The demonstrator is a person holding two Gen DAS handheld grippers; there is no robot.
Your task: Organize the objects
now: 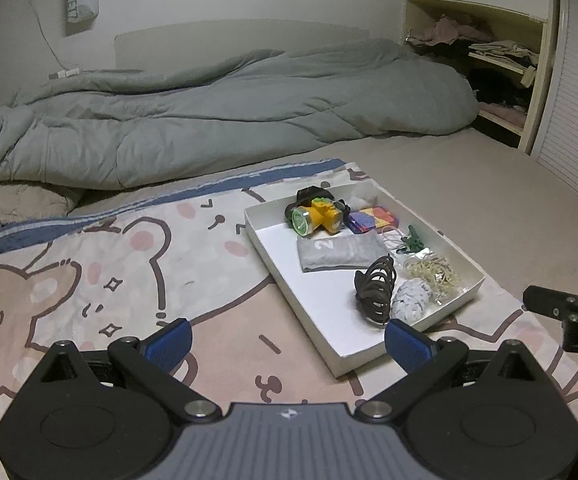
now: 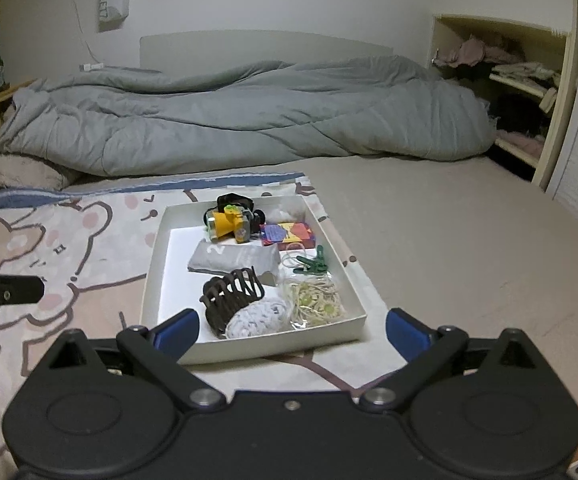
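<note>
A shallow white box (image 1: 369, 354) (image 2: 281, 346) lies on the bed's cartoon-bear blanket. It holds a yellow headlamp (image 1: 317, 218) (image 2: 229, 224), a colourful small box (image 1: 373, 218) (image 2: 289, 234), a grey folded cloth (image 1: 339, 252) (image 2: 235, 258), green clips (image 1: 411, 242) (image 2: 313, 264), a dark hair claw (image 1: 375, 288) (image 2: 233, 294), a white knitted piece (image 1: 409, 300) (image 2: 257, 318) and a bag of rubber bands (image 1: 435, 274) (image 2: 315, 298). My left gripper (image 1: 289, 340) hovers open before the box's near-left corner. Open too, my right gripper (image 2: 293, 330) sits at the box's near edge. Neither holds anything.
A rumpled grey duvet (image 1: 225, 108) (image 2: 249, 112) lies across the far side of the bed. An open shelf with clothes (image 1: 485, 52) (image 2: 517, 76) stands at the back right. Bare beige sheet (image 2: 469, 240) stretches right of the box.
</note>
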